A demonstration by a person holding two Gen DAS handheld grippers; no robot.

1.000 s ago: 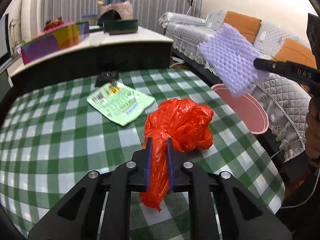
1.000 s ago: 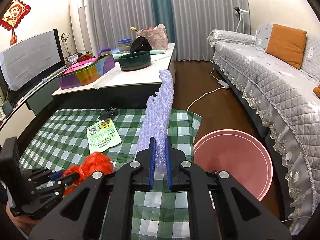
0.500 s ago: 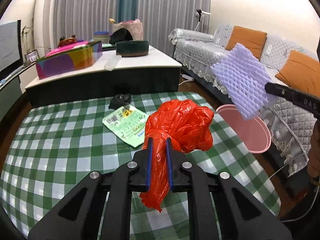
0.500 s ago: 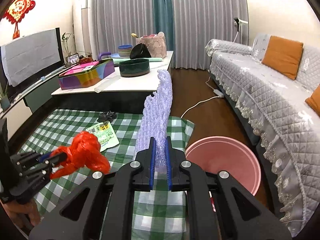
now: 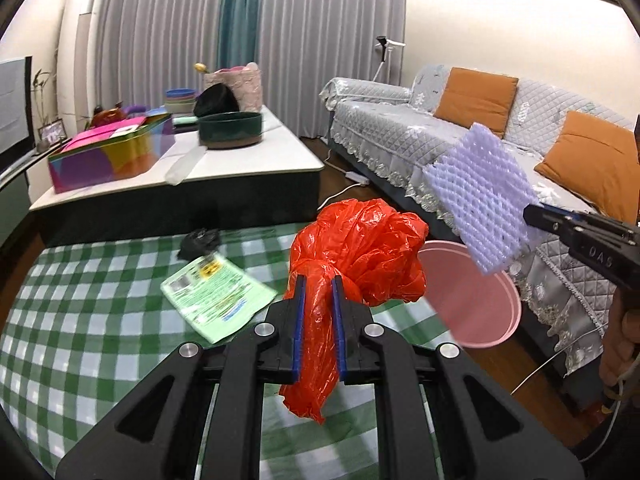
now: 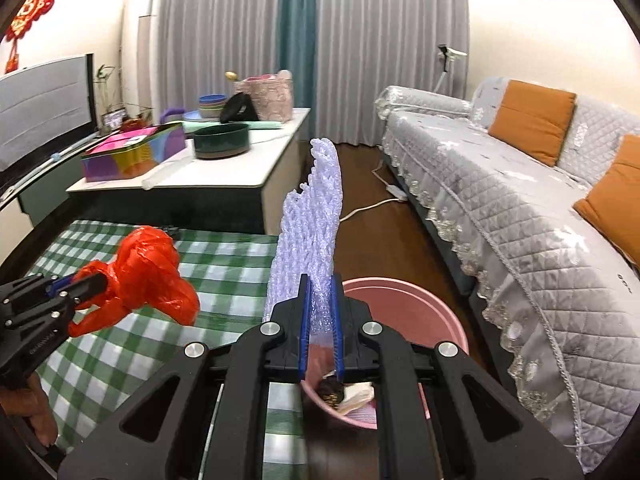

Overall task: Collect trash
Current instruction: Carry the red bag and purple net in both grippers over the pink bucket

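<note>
My left gripper (image 5: pixel 318 280) is shut on the neck of a crumpled red plastic bag (image 5: pixel 360 248), held above the green checked table (image 5: pixel 80 320). In the right wrist view the same bag (image 6: pixel 148 268) hangs in that gripper (image 6: pixel 86 290) at the left. My right gripper (image 6: pixel 320 284) is shut on a lilac foam fruit net (image 6: pixel 316 208) that stands upright above the rim of a pink bin (image 6: pixel 404 300). The left wrist view shows the net (image 5: pixel 480 200) over the bin (image 5: pixel 472 292) to the right. Some trash lies in the bin's bottom.
A green printed packet (image 5: pixel 216 296) and a small black object (image 5: pixel 198 240) lie on the table. Behind stands a low white-topped cabinet (image 5: pixel 240 164) with a colourful box and a dark bowl. A grey sofa (image 6: pixel 520 208) runs along the right; a cable lies on the floor.
Both grippers have risen and swung right, toward the pink bin. The red bag has come up off the cloth. The foam net now stands over the bin's rim.
</note>
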